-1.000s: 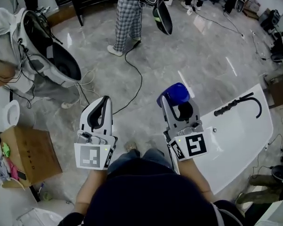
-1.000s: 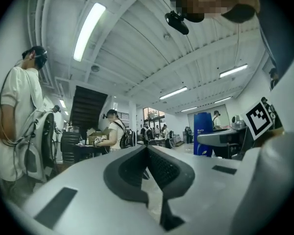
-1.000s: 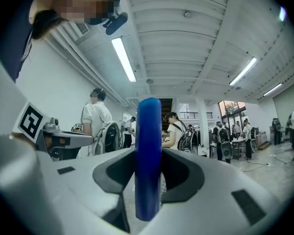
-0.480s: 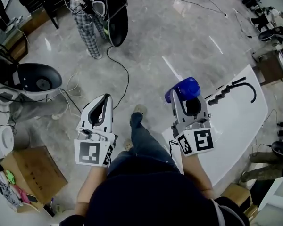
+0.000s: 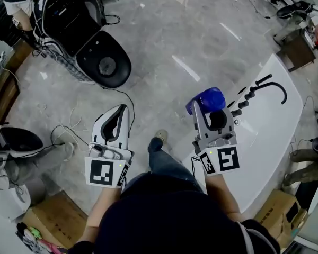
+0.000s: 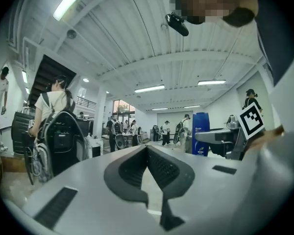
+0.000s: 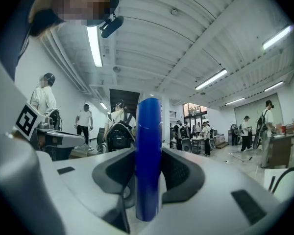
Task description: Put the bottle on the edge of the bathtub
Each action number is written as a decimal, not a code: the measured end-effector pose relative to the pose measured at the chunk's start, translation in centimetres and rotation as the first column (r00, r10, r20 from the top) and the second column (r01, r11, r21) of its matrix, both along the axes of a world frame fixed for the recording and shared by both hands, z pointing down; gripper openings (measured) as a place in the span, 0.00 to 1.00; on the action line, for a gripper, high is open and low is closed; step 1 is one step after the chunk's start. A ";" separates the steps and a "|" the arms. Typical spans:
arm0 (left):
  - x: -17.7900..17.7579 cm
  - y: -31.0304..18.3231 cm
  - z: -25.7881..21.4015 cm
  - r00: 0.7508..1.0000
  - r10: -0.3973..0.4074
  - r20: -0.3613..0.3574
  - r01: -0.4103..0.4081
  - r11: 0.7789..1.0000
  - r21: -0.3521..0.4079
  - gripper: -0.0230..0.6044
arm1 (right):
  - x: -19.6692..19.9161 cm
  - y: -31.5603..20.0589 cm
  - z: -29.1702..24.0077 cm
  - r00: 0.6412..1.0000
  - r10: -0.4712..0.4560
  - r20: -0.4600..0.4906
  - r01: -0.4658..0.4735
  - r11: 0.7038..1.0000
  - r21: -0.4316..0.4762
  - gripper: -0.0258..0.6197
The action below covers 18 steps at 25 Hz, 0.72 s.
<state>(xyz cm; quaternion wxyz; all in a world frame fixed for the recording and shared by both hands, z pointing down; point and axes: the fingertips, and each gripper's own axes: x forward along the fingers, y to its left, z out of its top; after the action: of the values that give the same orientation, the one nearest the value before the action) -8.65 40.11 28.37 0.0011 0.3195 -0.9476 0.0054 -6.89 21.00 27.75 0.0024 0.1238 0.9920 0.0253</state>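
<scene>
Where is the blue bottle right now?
In the head view, the blue bottle is right of centre, held by the right gripper, just left of the white bathtub with its black tap.

We stand on a glossy grey stone floor (image 5: 175,30). At our right a white bathtub (image 5: 270,136) rests on it, with a black hose (image 5: 254,91) lying on the tub's top. A thin black cable (image 5: 130,98) trails over the floor. A cardboard box (image 5: 55,221) sits at lower left and a second carton (image 5: 278,216) at lower right.
</scene>
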 end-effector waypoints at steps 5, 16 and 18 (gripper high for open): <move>-8.4 -10.3 -0.5 0.992 0.126 0.001 -0.126 0.991 -0.036 0.07 | -6.3 -9.5 0.3 0.997 0.079 0.010 -0.079 0.996 0.047 0.30; -15.5 -23.0 1.1 0.905 0.424 -0.008 -0.424 0.905 -0.035 0.07 | -7.4 -18.4 1.9 0.945 0.327 0.012 -0.327 0.945 0.032 0.30; -15.7 -26.0 1.6 0.873 0.487 -0.029 -0.488 0.872 -0.039 0.07 | -6.2 -20.5 2.0 0.918 0.397 0.007 -0.397 0.917 0.030 0.30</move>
<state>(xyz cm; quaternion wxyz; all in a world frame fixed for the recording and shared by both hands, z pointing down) -24.36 14.14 29.97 0.0154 0.5477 -0.8362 0.0239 -13.08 0.46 29.72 -0.0045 -0.0801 0.9959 0.0407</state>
